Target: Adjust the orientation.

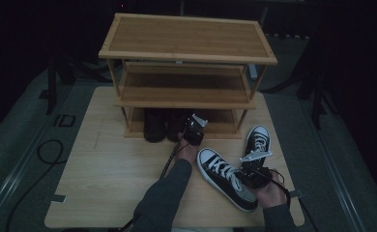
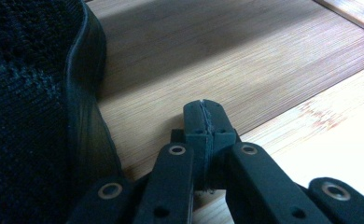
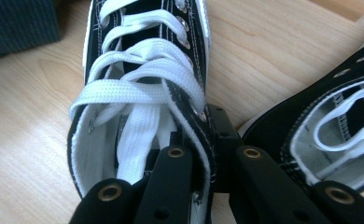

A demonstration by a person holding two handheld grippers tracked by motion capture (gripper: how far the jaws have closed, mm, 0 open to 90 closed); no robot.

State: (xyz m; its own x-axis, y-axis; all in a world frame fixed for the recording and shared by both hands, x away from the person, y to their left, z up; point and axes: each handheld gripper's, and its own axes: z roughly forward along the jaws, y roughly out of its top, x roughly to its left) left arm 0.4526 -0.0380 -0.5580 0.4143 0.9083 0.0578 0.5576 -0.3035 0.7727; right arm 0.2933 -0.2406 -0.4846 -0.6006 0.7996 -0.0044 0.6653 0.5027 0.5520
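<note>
On the tabletop (image 1: pixel 109 164), near its right front corner, a black-and-white sneaker (image 1: pixel 225 178) is lain diagonally, toe pointed toward the shoe rack (image 1: pixel 186 53), its collar edge clamped by the right gripper (image 3: pixel 208 154). Dark boots (image 1: pixel 155 126) are kept on the rack's bottom shelf, where the left gripper (image 2: pixel 203 123) is clenched empty.

Dark lab/studio: table (image 1: pixel 104 193) w/ shoe rack (image 1: pixel 186 43), floor cables (image 1: pixel 46 154).
</note>
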